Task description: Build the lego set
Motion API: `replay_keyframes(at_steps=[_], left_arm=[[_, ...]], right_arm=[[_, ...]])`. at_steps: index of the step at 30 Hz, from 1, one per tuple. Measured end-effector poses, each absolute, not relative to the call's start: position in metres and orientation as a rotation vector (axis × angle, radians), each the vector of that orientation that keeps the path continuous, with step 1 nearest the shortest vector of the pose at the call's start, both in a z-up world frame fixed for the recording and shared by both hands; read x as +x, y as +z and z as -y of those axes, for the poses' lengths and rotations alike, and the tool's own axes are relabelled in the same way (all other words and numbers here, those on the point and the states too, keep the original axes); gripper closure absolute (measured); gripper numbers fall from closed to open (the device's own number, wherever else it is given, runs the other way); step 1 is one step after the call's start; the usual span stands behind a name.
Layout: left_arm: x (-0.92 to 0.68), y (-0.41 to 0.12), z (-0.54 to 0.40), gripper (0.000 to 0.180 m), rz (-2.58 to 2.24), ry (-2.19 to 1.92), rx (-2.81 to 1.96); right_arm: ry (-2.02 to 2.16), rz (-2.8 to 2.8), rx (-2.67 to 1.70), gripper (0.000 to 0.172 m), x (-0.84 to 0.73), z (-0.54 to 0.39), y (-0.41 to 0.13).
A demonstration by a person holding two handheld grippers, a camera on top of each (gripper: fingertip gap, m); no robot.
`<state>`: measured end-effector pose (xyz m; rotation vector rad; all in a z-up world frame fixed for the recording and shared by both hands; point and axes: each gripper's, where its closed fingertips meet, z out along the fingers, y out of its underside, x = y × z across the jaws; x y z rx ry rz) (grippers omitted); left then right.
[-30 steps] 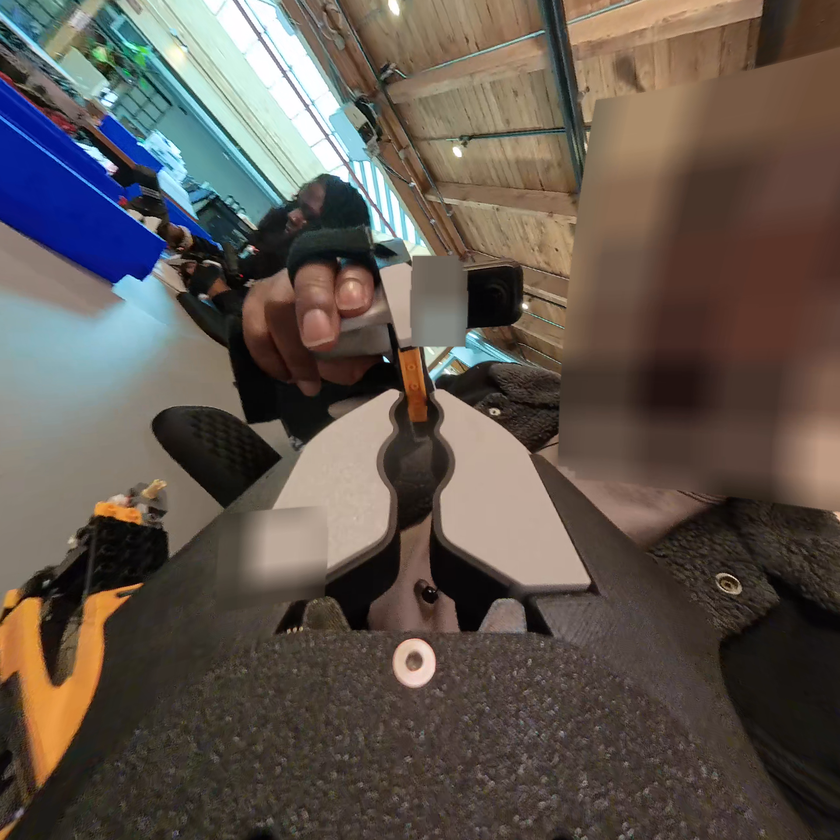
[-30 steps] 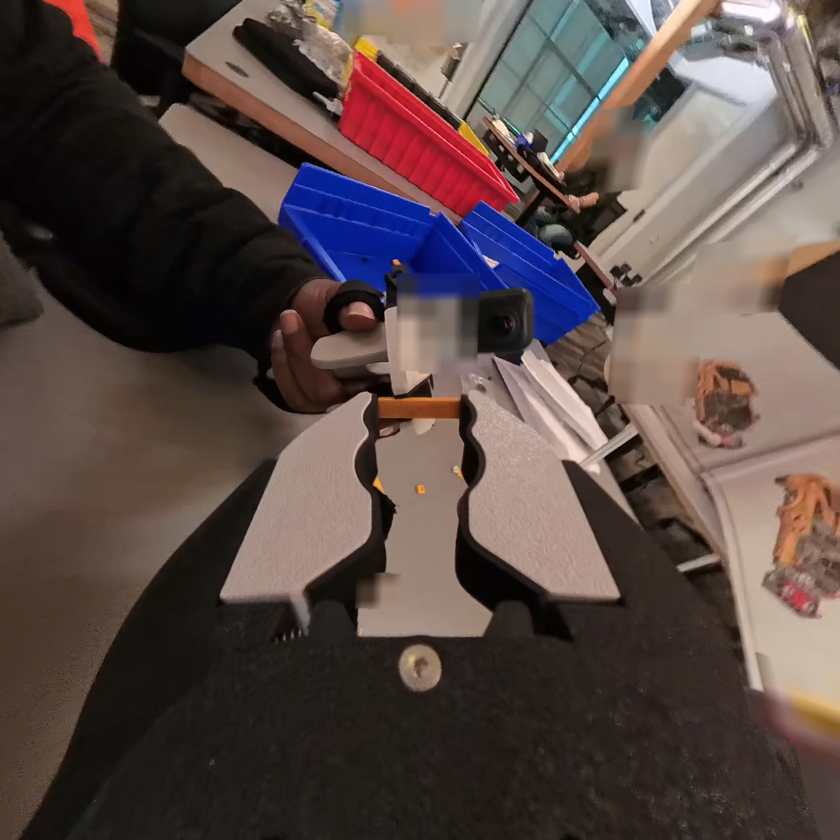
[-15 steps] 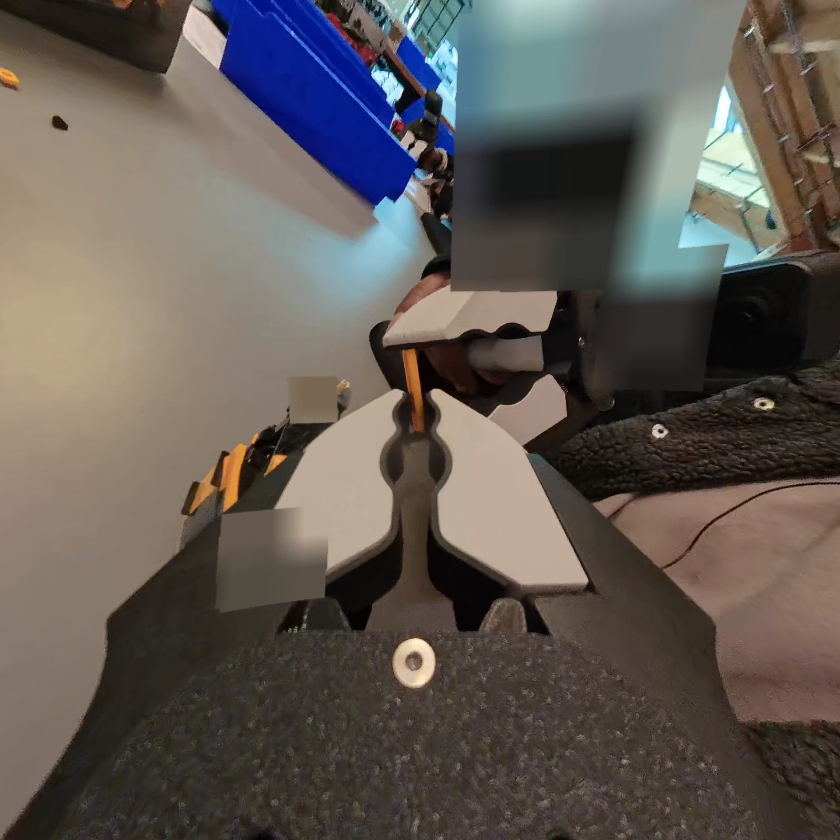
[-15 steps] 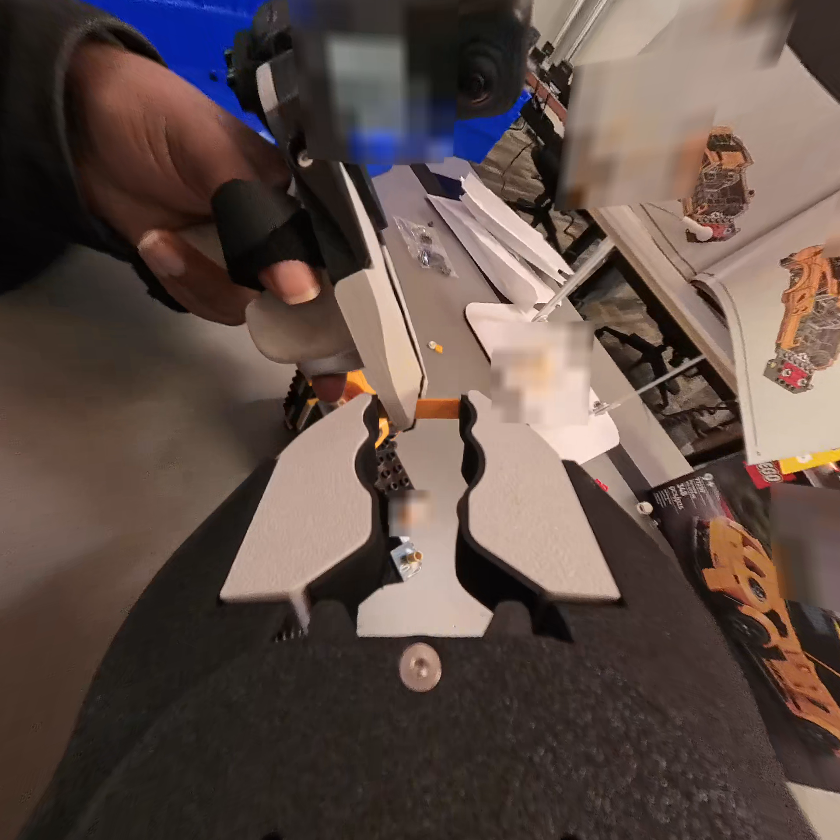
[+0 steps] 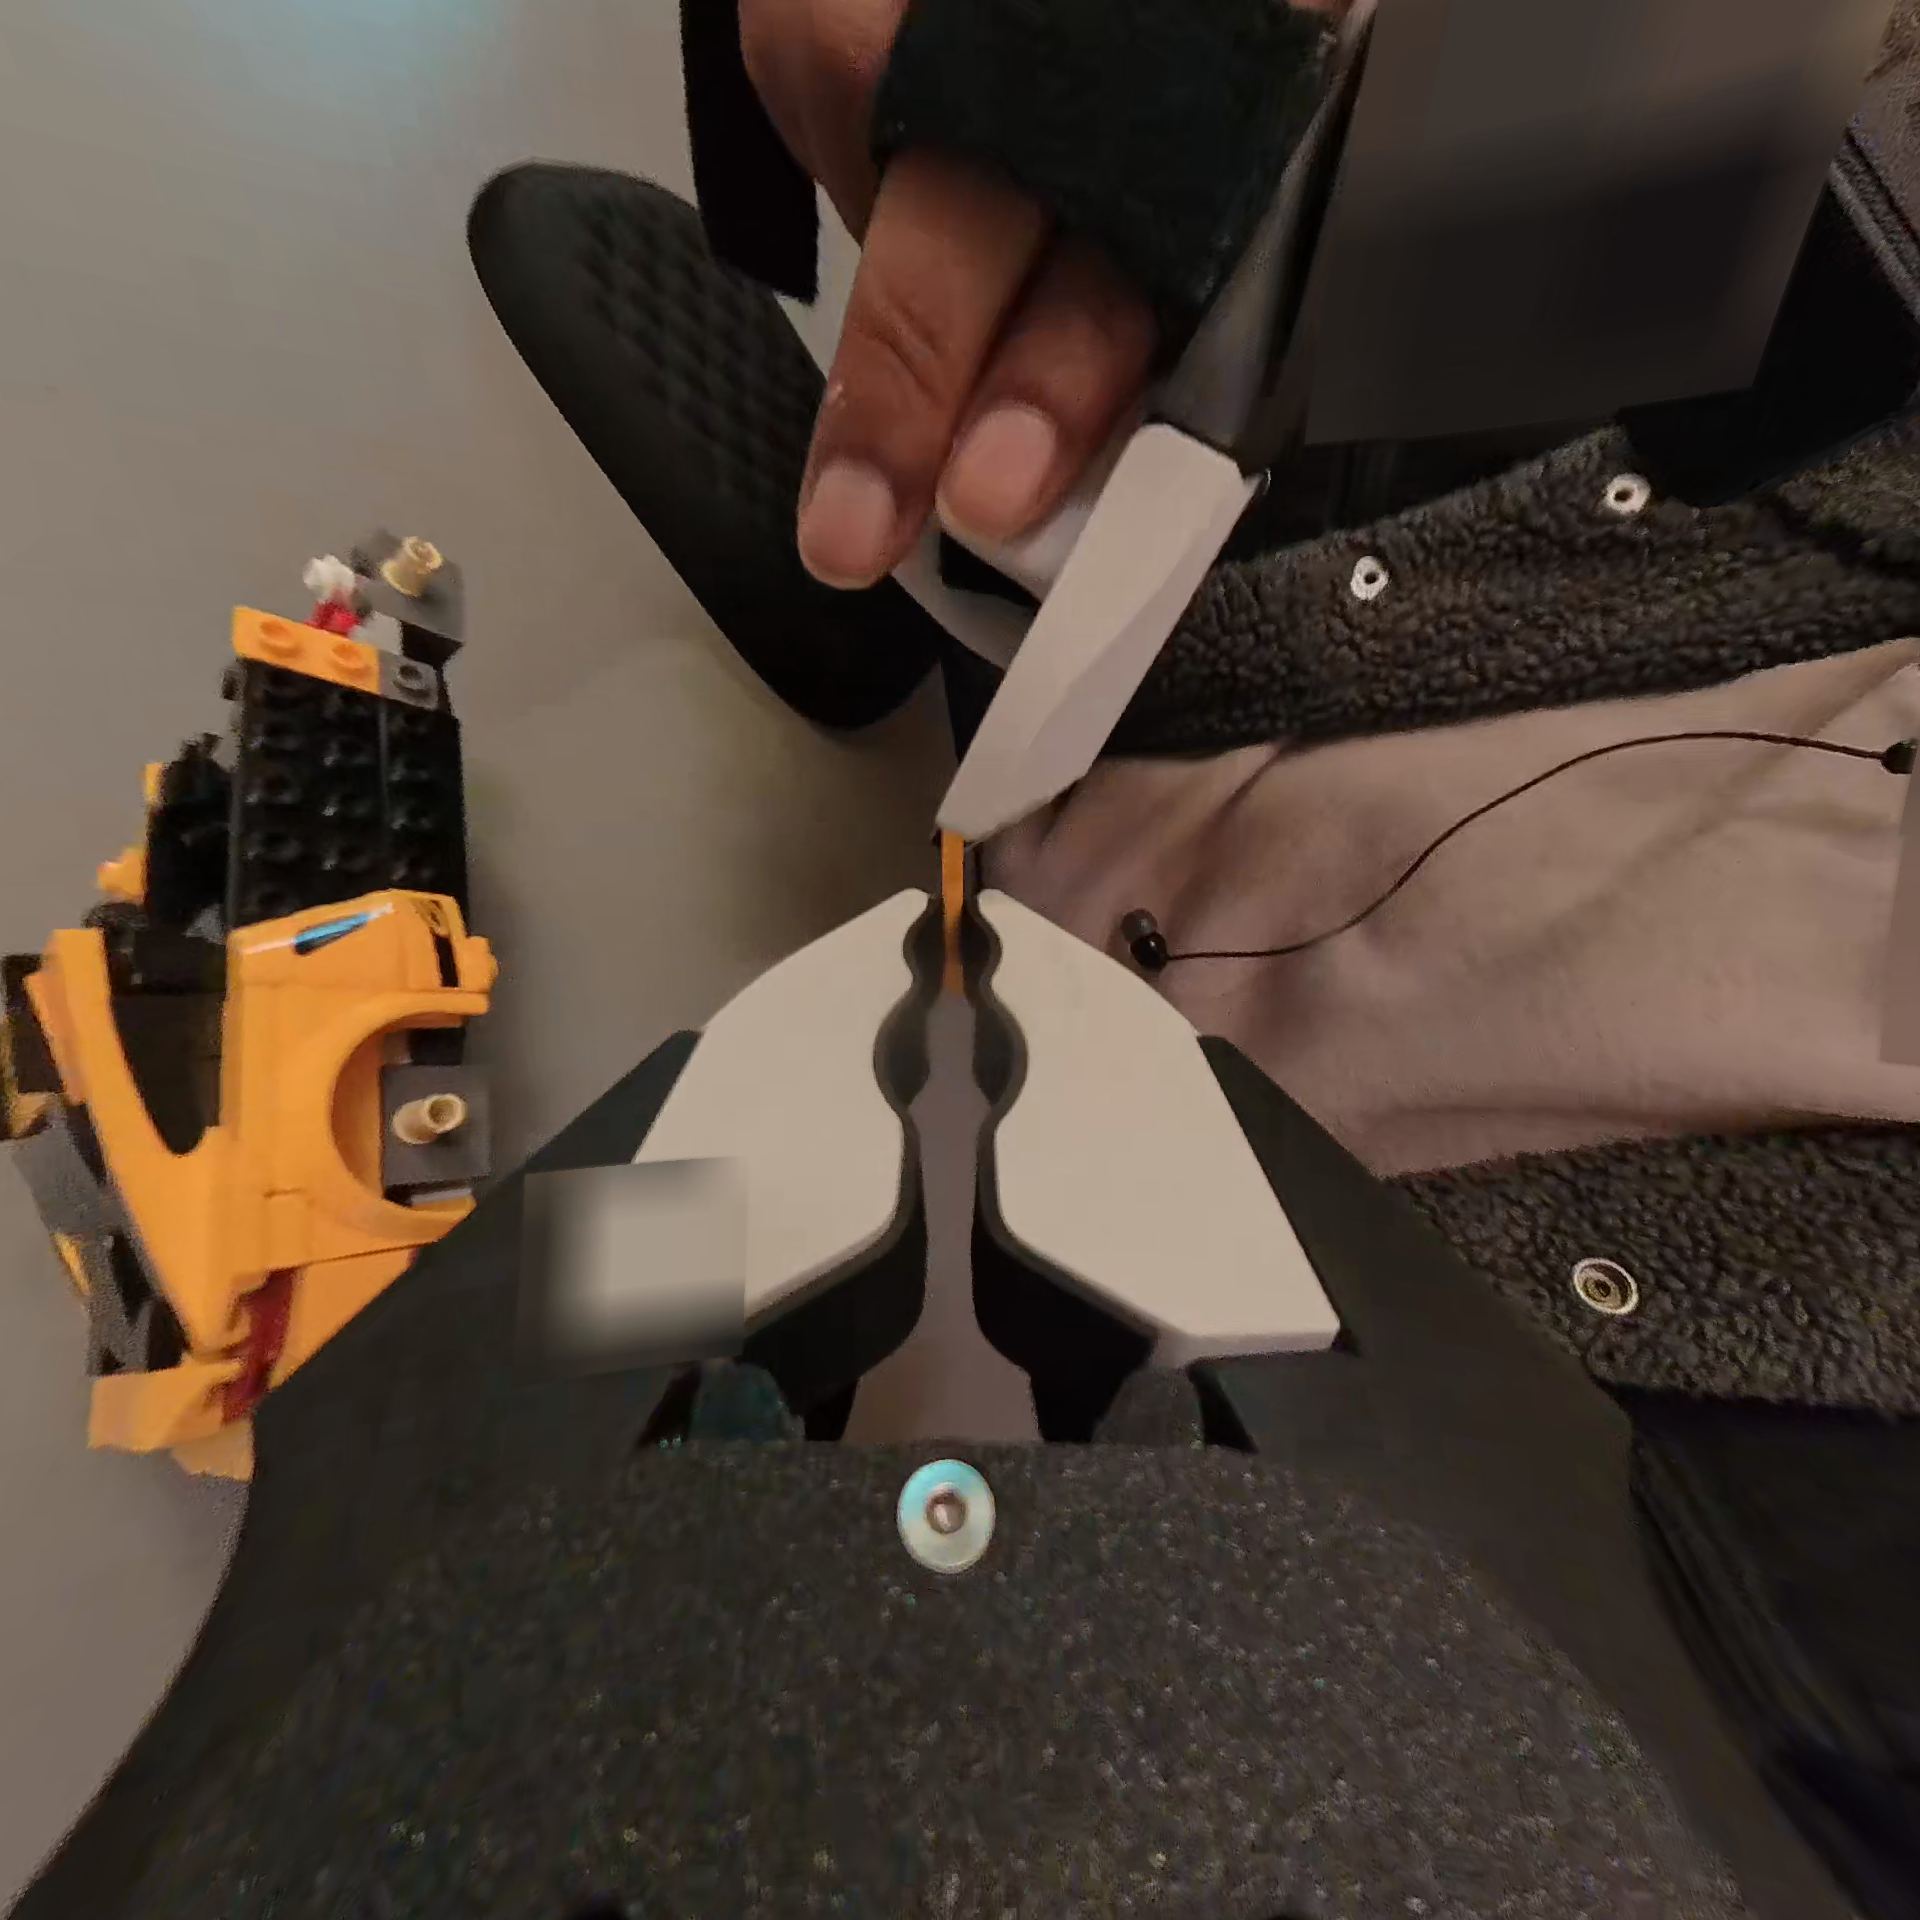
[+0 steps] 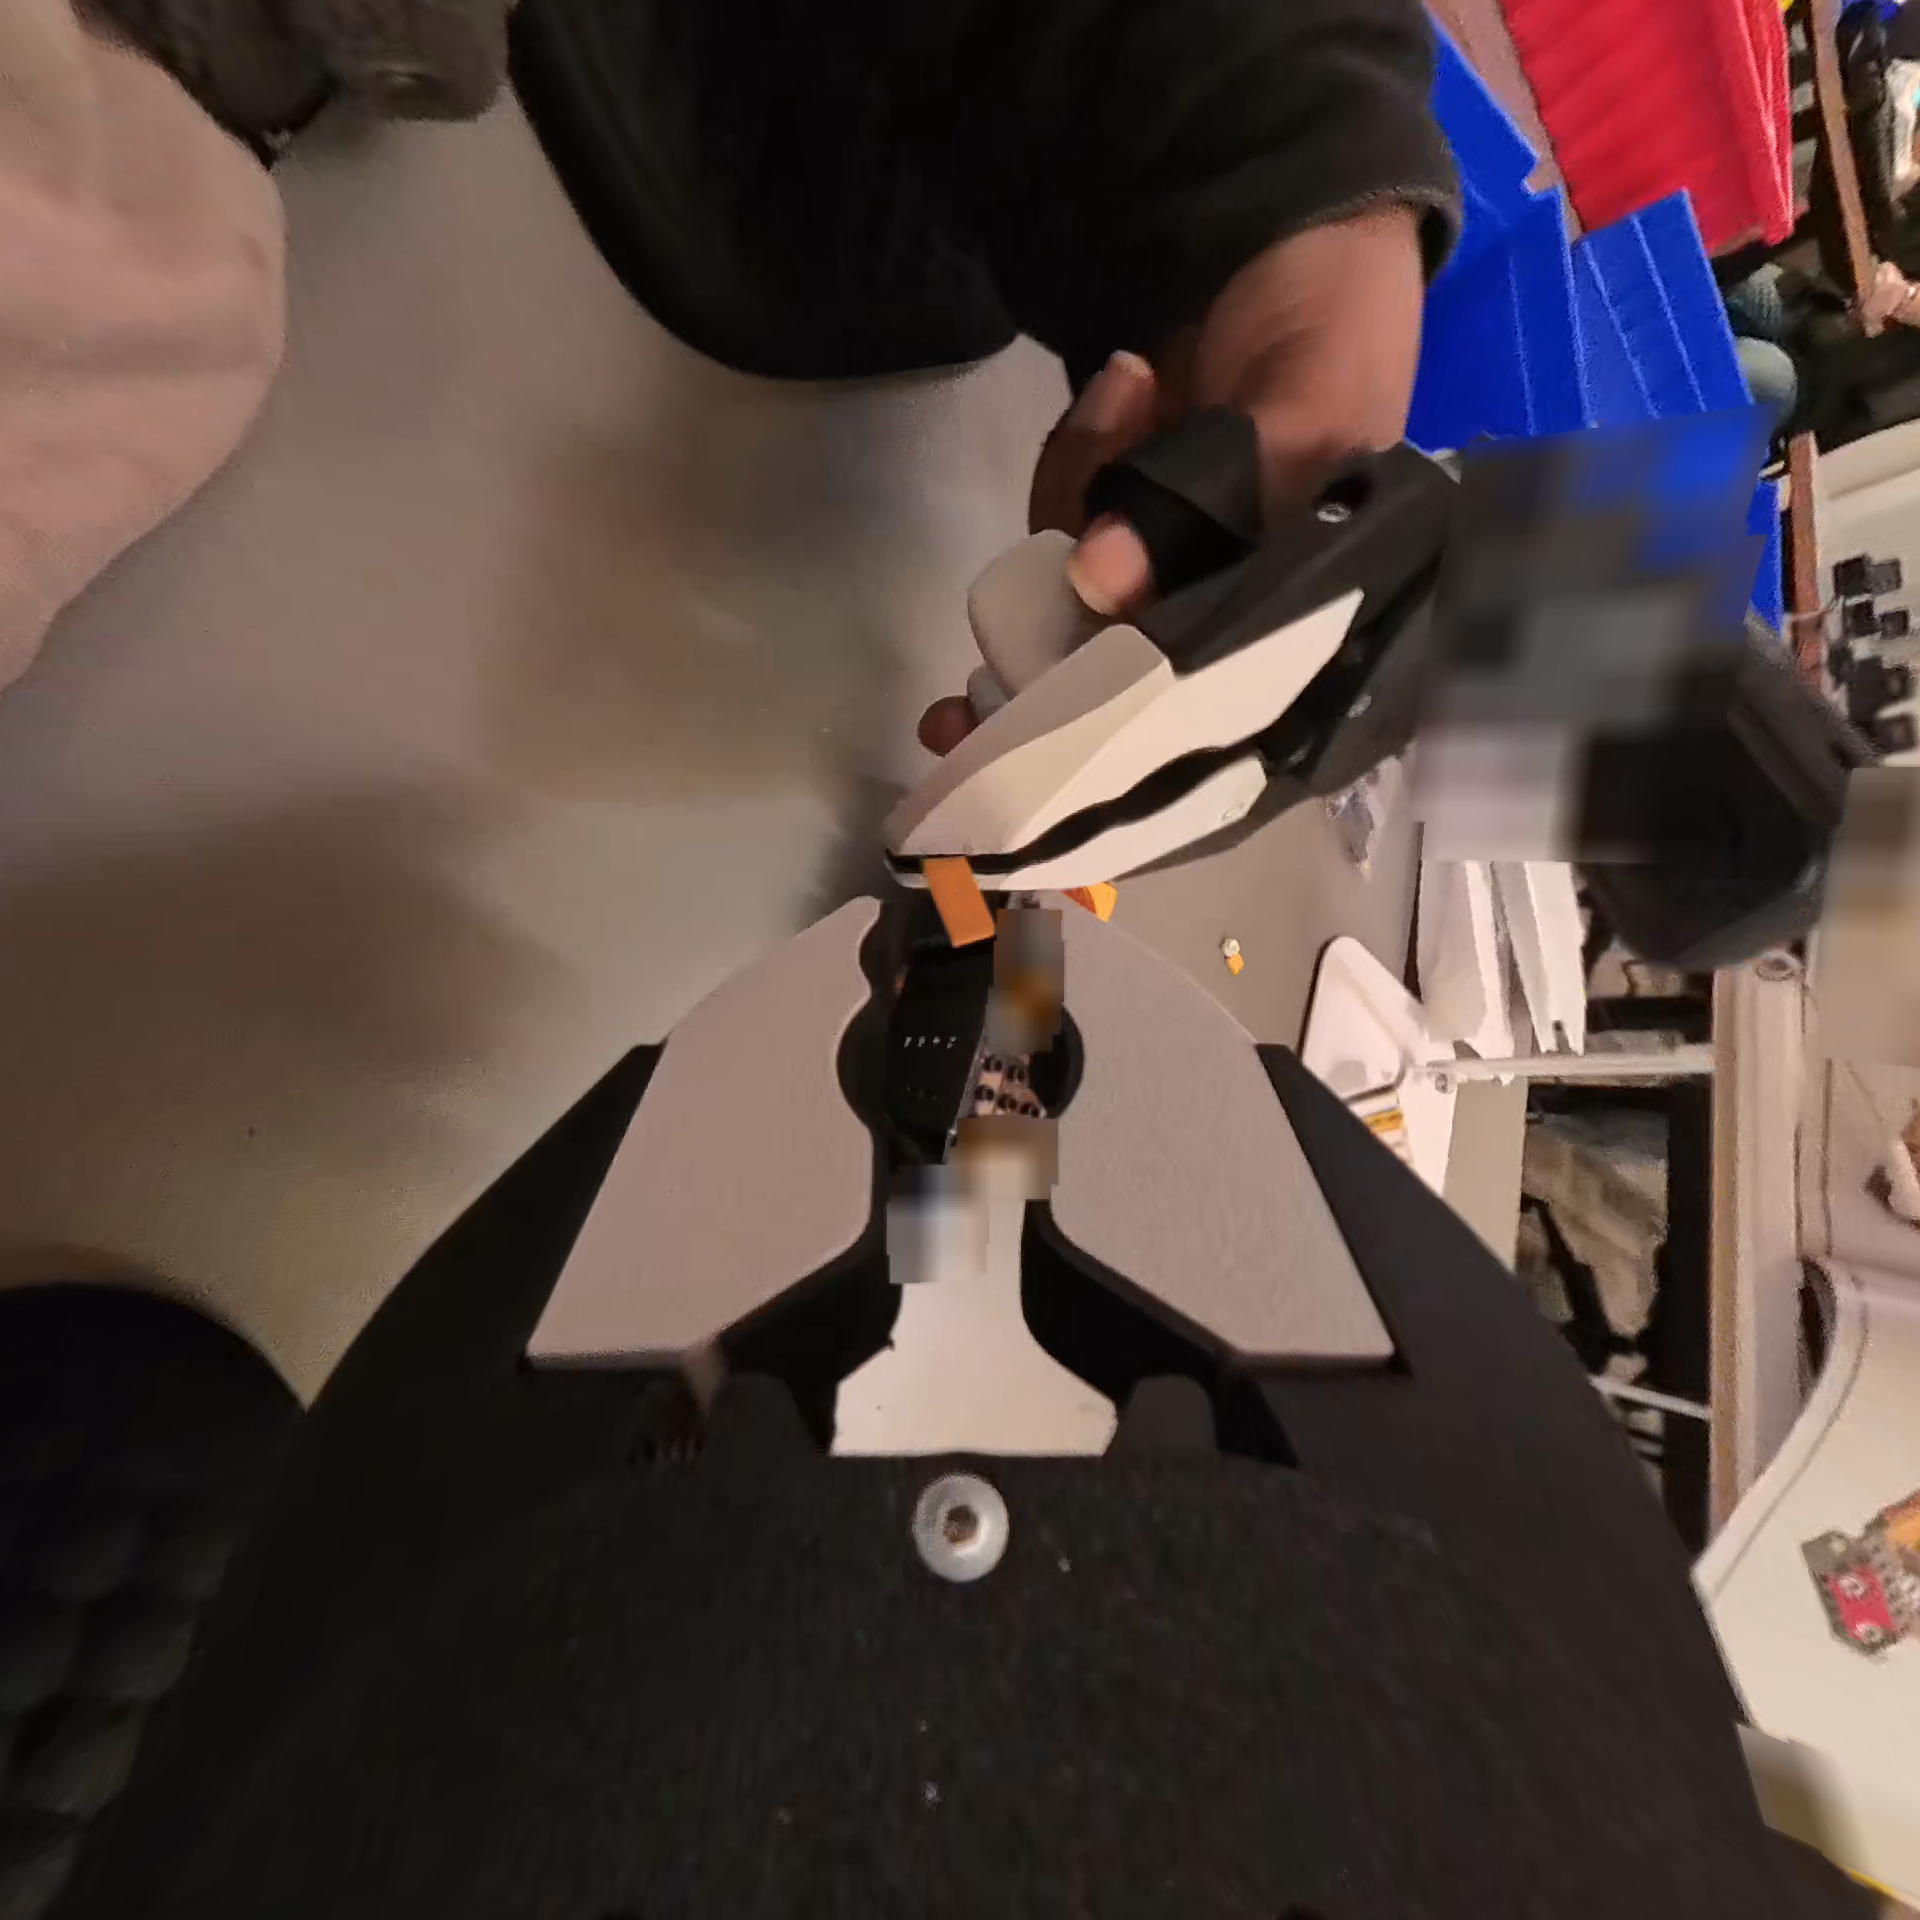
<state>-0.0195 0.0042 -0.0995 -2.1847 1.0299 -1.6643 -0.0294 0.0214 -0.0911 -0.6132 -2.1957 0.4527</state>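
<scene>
In the left wrist view my left gripper is shut on a thin flat orange piece, gripped edge-on across its thickness. A finger of my right gripper comes down from above, its tip at the piece's far end. In the right wrist view my left gripper holds the orange piece, whose free end hangs between my right gripper's fingertips. There is a gap on each side, so the right gripper is open. Below it, a black part of a brick car model shows through the gap. The orange and black model lies on the grey table.
A black textured pad lies on the table behind the grippers. The person's fleece jacket is close on the right. Blue bins, a red bin, white papers and a small loose orange bit lie at the table's far side. Less than 4 cm separates the two grippers' tips. From either gripper's tips it is about 25 cm to the small loose orange bit.
Earlier the orange piece spanned my right gripper's fingertips lengthwise. My left gripper has stayed shut on it. Now my right jaws are narrower and the piece no longer spans them. Both grippers swung down over the table.
</scene>
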Motion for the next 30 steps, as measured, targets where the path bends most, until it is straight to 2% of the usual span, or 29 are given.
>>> replay_keyframes(at_steps=[3, 12, 15, 19, 23, 30], left_arm=[[-0.018, -0.099, 0.002, 0.178, -1.075, -1.694, -2.216], [-0.027, -0.097, -0.008, 0.176, -0.966, -1.706, -2.166], [-0.036, -0.095, -0.02, 0.165, -0.969, -1.502, -2.098], [-0.059, -0.106, -0.046, 0.164, -0.992, -1.016, -2.019], [-0.07, -0.118, -0.059, 0.166, -1.033, -0.721, -1.939], [-0.079, -0.133, -0.068, 0.154, -1.103, -0.504, -1.918]], right_arm=[[0.424, 2.223, -0.554, 0.162, -0.032, -0.018, -0.097], [0.538, 2.148, -0.696, 0.164, -0.036, -0.024, -0.099], [0.642, 2.059, -0.88, 0.164, -0.035, -0.039, -0.094], [0.726, 1.958, -1.186, 0.164, -0.03, -0.067, -0.101], [0.795, 1.921, -1.421, 0.164, -0.027, -0.08, -0.115], [0.801, 1.997, -1.521, 0.164, -0.03, -0.083, -0.128]])
